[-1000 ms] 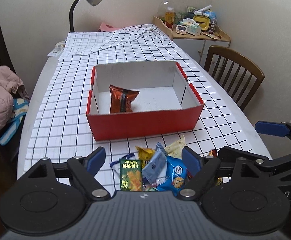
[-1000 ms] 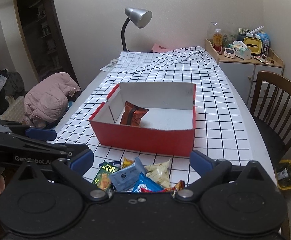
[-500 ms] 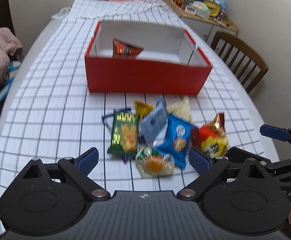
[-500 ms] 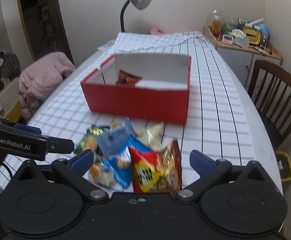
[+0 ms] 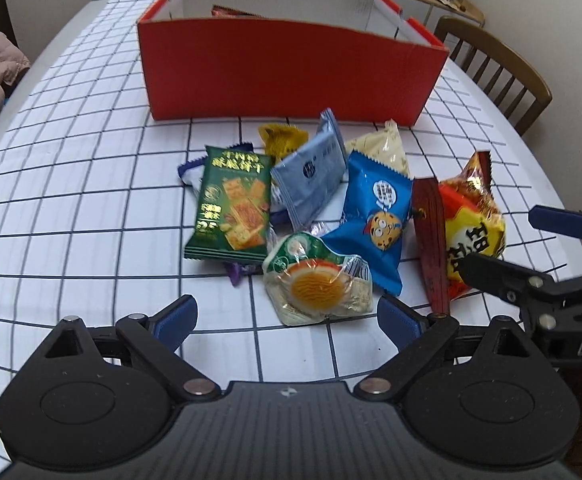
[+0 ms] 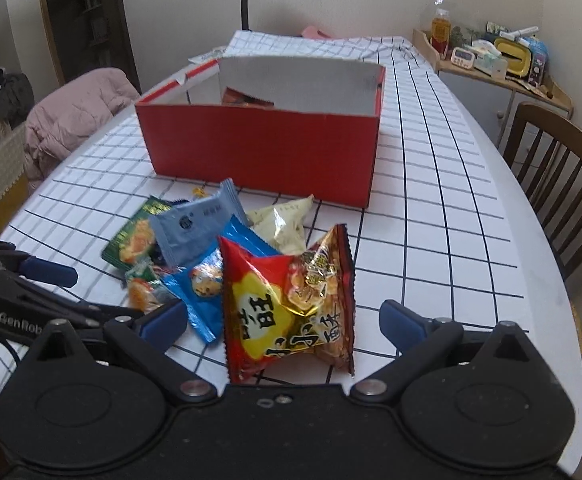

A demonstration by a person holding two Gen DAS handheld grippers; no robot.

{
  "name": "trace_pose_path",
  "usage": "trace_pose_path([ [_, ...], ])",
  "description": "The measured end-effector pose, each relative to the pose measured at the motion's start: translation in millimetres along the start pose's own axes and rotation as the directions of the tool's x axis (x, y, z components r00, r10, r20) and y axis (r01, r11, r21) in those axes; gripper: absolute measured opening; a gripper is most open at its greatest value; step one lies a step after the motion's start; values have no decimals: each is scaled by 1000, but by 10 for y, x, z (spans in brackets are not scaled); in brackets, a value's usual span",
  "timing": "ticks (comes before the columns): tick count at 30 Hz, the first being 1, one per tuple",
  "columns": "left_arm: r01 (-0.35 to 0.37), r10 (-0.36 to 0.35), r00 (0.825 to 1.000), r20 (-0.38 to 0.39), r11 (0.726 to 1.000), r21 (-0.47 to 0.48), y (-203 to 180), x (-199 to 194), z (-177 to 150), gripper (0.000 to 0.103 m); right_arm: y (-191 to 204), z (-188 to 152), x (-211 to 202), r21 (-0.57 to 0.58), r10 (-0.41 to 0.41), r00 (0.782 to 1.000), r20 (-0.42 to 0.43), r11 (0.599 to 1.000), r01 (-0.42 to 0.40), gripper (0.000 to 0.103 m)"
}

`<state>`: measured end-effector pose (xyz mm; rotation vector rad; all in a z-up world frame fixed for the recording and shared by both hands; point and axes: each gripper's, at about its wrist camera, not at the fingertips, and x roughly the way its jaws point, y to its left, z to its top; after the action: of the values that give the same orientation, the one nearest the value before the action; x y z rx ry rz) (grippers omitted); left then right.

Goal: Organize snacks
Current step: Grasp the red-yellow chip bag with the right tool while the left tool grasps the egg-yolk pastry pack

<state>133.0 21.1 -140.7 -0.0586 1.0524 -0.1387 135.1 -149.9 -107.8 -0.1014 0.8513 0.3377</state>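
Pick-up step in hand. Snack pile [image 5: 315, 208] lies on the counter [image 5: 71, 200] just before the red box [image 5: 291, 68]; one orange packet [image 6: 247, 98] is already inside.

Left hand-held gripper [image 5: 287, 318]: jaws wide apart, nothing clamped, poised over the clear cake packet [image 5: 319, 280].

Right hand-held gripper [image 6: 281, 320]: jaws apart, red-yellow bag [image 6: 287, 308] between them, untouched.

Next move, as judged: each gripper is lowered, closed on one packet only, then carried over the box wall.

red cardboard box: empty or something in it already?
Not empty. The open-topped red cardboard box holds an orange-brown snack packet, its top showing above the near wall. Whether there is more behind that wall, cannot tell.
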Motion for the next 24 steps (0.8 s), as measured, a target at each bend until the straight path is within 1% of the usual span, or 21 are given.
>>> trace_pose_path([
  [3,-14,13,1000,11,1000,28,-46,73,-23,97,-42,14,84,18,13,1000,-16,1000,-12,102],
  [5,-15,14,1000,9,1000,26,-41,121,-23,97,-58,12,136,21,13,1000,-26,1000,-13,102],
  [13,45,-45,999,4,999,-24,35,239,17,95,-153,48,259,64,52,998,-47,997,-49,101],
  [15,54,-54,999,4,998,-30,39,243,22,93,-168,55,284,73,67,996,-58,995,-63,98],
  [17,62,-62,998,5,998,-30,34,236,30,89,-176,59,293,78,78,995,-60,994,-74,94],
  [18,62,-62,998,2,998,-26,25,235,34,86,-177,61,298,78,86,994,-63,994,-81,90],
  [20,65,-65,998,-10,998,-9,-7,228,42,80,-169,66,299,73,89,994,-67,994,-84,84],
  [22,84,-84,996,-21,996,4,-40,211,43,65,-160,64,282,64,85,994,-62,995,-81,80],
  [24,71,-71,997,-26,997,14,-81,199,41,64,-162,64,270,65,84,995,-61,995,-80,74],
])
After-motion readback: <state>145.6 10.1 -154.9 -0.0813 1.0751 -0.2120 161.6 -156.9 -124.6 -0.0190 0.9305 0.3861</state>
